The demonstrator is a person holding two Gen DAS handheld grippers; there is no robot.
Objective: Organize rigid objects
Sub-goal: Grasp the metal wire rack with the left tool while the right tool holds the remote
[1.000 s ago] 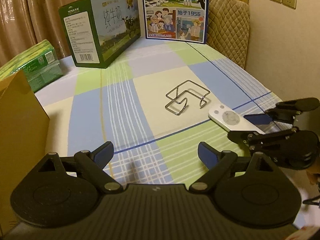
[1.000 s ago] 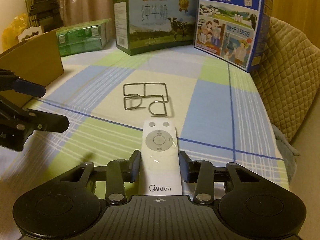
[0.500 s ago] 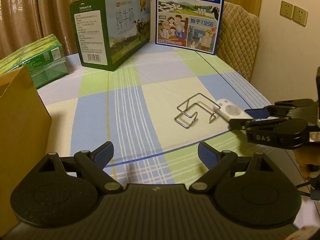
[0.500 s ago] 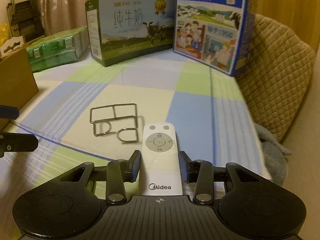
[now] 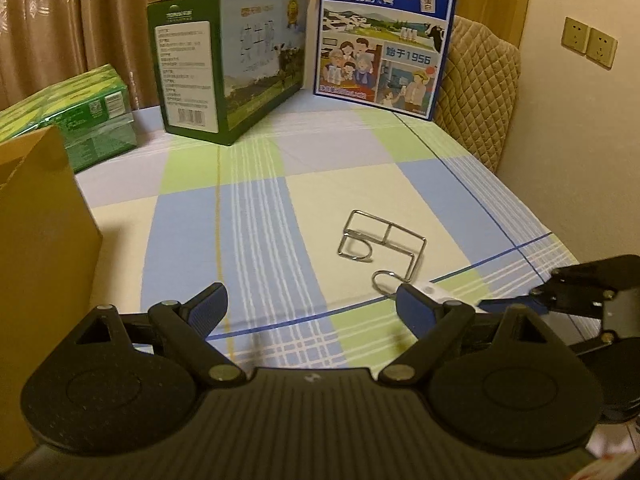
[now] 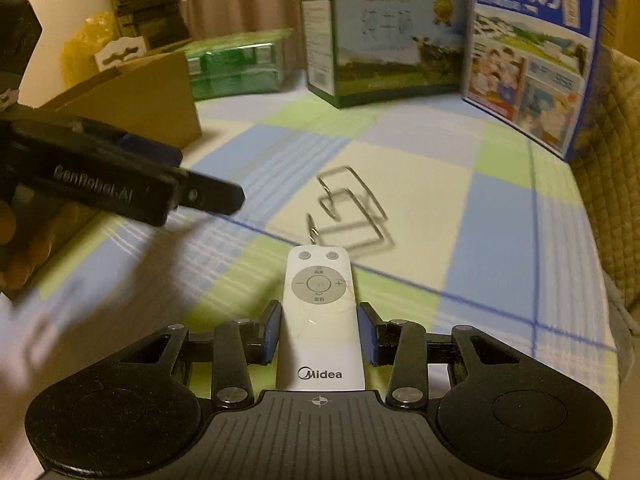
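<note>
My right gripper [image 6: 319, 336] is shut on a white Midea remote [image 6: 320, 312], held just above the checked tablecloth; the remote's tip shows in the left wrist view [image 5: 434, 292]. A wire metal rack [image 6: 352, 216] lies on the cloth just beyond the remote, and shows in the left wrist view [image 5: 380, 248]. My left gripper [image 5: 312, 308] is open and empty, above the cloth near the front edge. It appears at the left of the right wrist view [image 6: 168, 184].
A brown cardboard box [image 5: 36, 248] stands at the left. A green milk carton [image 5: 224, 64], a blue milk carton [image 5: 384, 36] and a green pack [image 5: 80, 116] line the back. A quilted chair back [image 5: 480, 88] is at the right.
The right gripper, holding the remote, has swung left toward the rack and the left gripper. The left gripper has shifted right; the rack now sits closer to both.
</note>
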